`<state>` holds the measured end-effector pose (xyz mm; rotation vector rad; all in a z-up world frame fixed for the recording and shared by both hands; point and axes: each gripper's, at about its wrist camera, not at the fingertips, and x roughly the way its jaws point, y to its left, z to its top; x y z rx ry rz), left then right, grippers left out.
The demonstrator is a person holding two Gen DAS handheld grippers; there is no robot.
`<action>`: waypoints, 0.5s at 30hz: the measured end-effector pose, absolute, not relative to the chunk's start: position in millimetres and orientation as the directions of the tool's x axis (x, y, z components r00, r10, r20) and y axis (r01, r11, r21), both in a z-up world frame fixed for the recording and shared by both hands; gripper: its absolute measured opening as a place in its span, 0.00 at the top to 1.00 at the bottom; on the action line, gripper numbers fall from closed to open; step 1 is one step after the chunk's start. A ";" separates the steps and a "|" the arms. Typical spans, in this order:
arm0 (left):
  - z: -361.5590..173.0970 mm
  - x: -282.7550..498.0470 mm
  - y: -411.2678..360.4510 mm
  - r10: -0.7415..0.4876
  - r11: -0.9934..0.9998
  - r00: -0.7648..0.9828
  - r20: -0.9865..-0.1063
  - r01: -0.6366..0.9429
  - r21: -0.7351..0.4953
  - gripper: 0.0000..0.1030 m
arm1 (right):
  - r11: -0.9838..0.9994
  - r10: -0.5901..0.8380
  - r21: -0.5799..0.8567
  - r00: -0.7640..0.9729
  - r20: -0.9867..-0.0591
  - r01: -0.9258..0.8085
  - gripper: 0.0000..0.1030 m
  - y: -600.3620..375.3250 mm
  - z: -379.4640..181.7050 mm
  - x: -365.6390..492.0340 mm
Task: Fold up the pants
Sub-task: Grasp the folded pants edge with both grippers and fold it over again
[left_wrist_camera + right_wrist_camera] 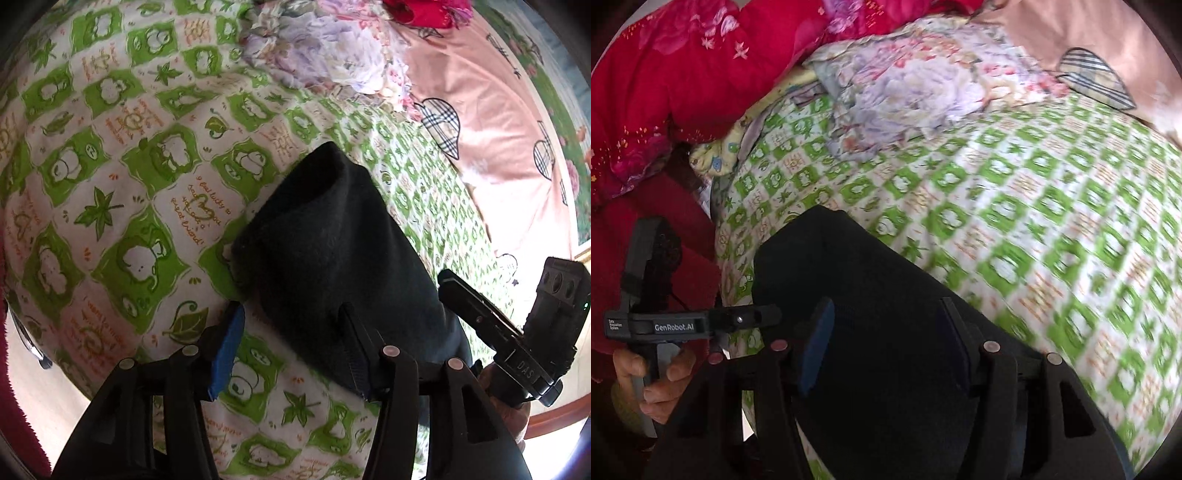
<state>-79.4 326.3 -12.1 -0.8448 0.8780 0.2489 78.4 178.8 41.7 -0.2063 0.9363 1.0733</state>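
The black pants (332, 236) lie in a thick folded bundle on the bed, on top of the green-and-white patterned sheet (122, 155), with one rounded end pointing up toward the pillows. The left hand-held gripper (295, 343) has its fingers spread apart; the blue pad (229, 350) hangs over bare sheet beside the bundle, while the other finger sits against the dark cloth, so nothing is clamped between them. The right hand-held gripper (886, 343) is spread wide too, with the pants (871, 295) filling the space between and beneath its fingers (whether the pads actually touch the fabric I cannot tell). Further up the bed lies a crumpled floral cloth (916, 85), a red quilt (701, 62) is heaped at the left, and a pink sheet with plaid hearts (480, 110) covers the far side.
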 end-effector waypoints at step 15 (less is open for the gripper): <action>-19.2 -61.1 327.7 -0.097 0.667 0.633 -0.768 -0.532 -0.523 0.49 | 0.292 0.577 0.259 -0.047 -0.816 -0.921 0.43 280.6 27.5 112.2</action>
